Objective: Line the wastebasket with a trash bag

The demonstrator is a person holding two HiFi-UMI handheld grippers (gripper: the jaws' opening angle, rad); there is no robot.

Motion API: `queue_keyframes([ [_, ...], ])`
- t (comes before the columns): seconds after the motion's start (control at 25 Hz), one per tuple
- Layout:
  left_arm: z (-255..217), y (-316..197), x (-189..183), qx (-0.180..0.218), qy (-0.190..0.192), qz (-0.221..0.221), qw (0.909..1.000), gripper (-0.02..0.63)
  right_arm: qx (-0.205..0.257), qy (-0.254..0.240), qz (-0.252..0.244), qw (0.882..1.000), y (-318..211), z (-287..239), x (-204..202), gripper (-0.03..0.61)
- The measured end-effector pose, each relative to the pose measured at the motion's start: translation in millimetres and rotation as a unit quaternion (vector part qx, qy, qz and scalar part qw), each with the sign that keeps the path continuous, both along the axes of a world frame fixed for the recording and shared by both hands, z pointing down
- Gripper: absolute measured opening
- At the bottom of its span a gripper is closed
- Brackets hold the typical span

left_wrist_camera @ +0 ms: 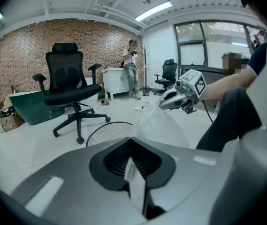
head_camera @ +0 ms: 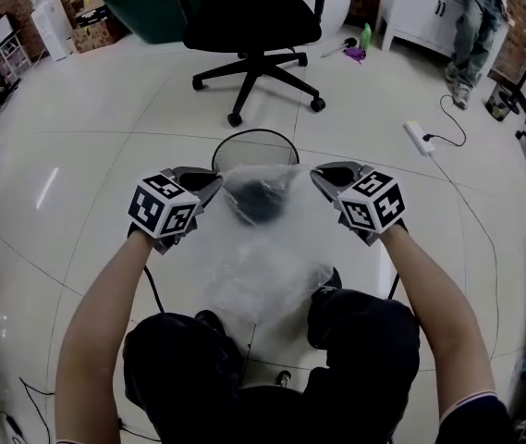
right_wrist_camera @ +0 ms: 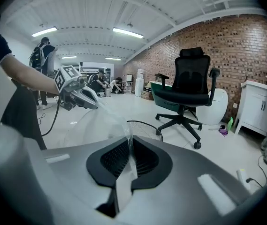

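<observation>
A person holding a two-jaw tool in each hand stretches a clear trash bag between them over a tiled floor, with the round wire wastebasket standing just beyond and partly behind the plastic. The left gripper is closed tight on a pinch of the film at one side of the bag's upper edge, and the right gripper is clamped the same way on the opposite side. A thin white fold runs between each pair of jaws. The rest of the bag hangs slack and crumpled toward the person's knees, not yet inside the basket. A black office chair stands behind on the floor. The film looks nearly weightless, limp and slick, likely to cling to itself, slip from a shallow pinch and tear if snagged on the wire rim. The sensible hold appears to be the one shown: the mouth edge, taken at two opposite points, so the opening can be spread over the rim.
</observation>
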State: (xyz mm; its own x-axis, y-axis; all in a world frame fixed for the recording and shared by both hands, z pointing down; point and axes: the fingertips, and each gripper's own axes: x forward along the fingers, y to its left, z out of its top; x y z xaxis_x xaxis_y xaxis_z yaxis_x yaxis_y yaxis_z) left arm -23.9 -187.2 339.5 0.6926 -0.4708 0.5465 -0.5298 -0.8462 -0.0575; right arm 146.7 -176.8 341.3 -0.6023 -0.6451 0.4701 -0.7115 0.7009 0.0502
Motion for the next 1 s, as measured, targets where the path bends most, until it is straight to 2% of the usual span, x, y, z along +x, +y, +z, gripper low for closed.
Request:
queue_keyframes([
  [0.16,9.9,-20.8,1.7,0.004,-0.022,-0.004,0.9997,0.012,0.007,-0.005,-0.018,1.000,-22.1,7.4,-2.5,0.002],
  [0.56,18.6,-89.9,-7.9,0.010,0.015,-0.048,0.9987,0.012,0.003,-0.011,-0.007,1.000,-90.7,16.8,3.1,0.002],
  [1.0,28.8,-152.5,-16.8,0.029,-0.024,-0.091,0.9952,0.012,0.004,0.023,-0.025,0.999,-169.2,28.9,-6.1,0.002],
])
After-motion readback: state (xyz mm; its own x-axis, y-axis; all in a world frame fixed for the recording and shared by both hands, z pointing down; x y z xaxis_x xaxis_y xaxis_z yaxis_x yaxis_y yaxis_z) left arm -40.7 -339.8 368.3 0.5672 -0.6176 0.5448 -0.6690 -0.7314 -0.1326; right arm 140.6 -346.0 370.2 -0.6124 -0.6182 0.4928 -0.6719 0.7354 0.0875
